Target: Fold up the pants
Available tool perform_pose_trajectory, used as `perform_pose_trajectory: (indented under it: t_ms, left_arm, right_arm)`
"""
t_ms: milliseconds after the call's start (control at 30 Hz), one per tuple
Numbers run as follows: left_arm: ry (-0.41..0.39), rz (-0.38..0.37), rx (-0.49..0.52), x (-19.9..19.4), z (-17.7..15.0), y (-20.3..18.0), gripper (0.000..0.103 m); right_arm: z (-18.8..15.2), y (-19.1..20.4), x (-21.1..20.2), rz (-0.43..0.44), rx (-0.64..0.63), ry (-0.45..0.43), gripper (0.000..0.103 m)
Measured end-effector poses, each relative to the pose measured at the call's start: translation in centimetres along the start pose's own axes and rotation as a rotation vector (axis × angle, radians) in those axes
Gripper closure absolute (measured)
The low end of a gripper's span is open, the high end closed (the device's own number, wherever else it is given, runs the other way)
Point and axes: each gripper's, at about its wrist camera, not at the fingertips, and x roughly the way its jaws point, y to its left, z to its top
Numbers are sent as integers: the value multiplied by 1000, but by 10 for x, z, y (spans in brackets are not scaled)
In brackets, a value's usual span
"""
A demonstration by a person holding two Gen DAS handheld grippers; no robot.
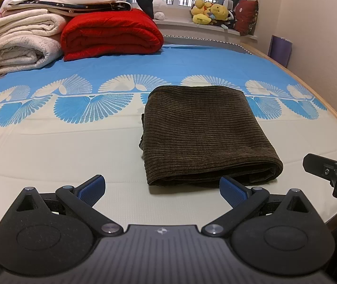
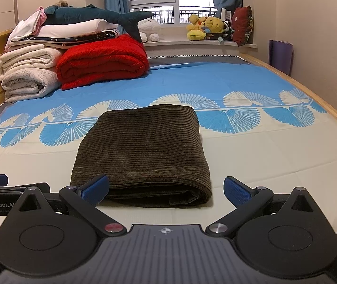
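My left gripper [image 1: 161, 190] jaws spread, empty; right gripper [image 2: 166, 190] same. Pants [image 2: 142, 151] just ahead on bed [image 2: 263, 165], folded into thick brown corduroy bundle. Judge soft, floppy, fairly heavy; pinch near stacked edge.

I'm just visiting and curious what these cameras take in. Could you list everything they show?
pants: one, dark brown corduroy, folded, lying mid-bed
bed sheet: one, blue and cream with fan print, covering the bed
red blanket: one, folded, far left of bed
white blankets: a folded stack, cream, beside the red one
shark plush: one, dark teal, on top of the stack
yellow plush toys: a heap, on the windowsill
red cushion: one, right end of the sill
left claw: black with blue pads, open, near the pants
right claw: same, open, empty
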Motion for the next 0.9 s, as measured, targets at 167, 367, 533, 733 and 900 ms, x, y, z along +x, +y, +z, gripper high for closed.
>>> perform_pose_trajectory:
  t_ms: [167, 367, 533, 733, 900]
  left_arm:
    - [-1, -2, 0, 0, -1, -1, 0]
    - [-2, -3, 3, 0, 0, 0, 0]
    - [-4, -4, 6, 0, -1, 1, 0]
    - [-4, -5, 6, 0, -1, 1, 0]
    - [-8, -7, 8, 0, -2, 1, 0]
  right_arm:
    - [0, 0, 0, 0, 0, 0, 1]
    - [0, 0, 0, 0, 0, 0, 1]
    - [0, 0, 0, 0, 0, -1, 1]
    - [0, 0, 0, 0, 0, -1, 1]
    - [0, 0, 0, -1, 1, -1, 1]
